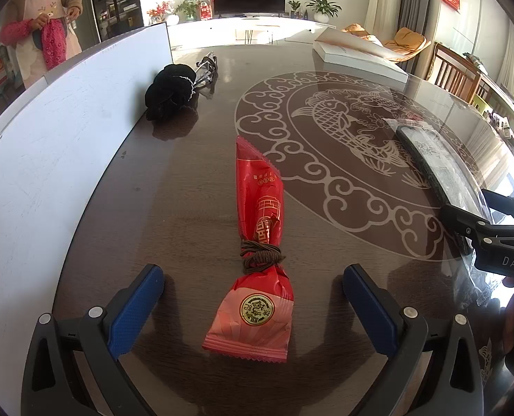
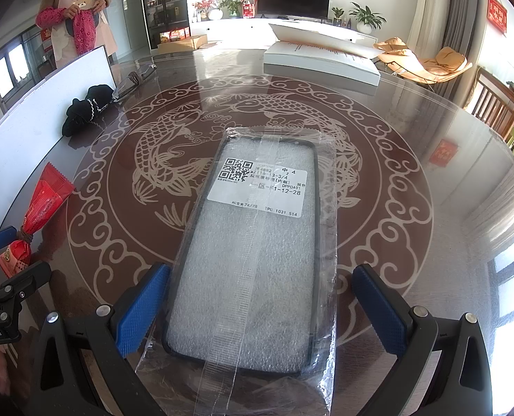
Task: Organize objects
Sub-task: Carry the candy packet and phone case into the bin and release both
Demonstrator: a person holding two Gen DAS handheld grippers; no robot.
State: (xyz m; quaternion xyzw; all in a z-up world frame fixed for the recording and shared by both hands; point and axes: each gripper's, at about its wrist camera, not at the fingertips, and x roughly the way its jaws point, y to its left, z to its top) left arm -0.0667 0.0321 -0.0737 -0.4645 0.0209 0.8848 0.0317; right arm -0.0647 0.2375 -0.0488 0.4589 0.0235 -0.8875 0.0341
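Note:
A red snack packet [image 1: 257,242] with a brown hair tie [image 1: 262,258] wound round its middle lies on the dark table, between the fingers of my left gripper [image 1: 253,298], which is open and not touching it. The packet also shows at the left of the right wrist view [image 2: 42,208]. A phone case in clear plastic wrap [image 2: 257,253] with a white label lies flat between the fingers of my right gripper [image 2: 260,305], open as well. The same case [image 1: 437,163] and the right gripper [image 1: 479,218] show at the right of the left wrist view.
A black scrunchie [image 1: 170,90] and a metal hair clip [image 1: 206,69] lie by a white board [image 1: 49,145] standing along the table's left edge. A white box [image 2: 319,59] sits at the far side. A person [image 2: 80,14] stands beyond the board. Wooden chairs [image 2: 499,107] stand to the right.

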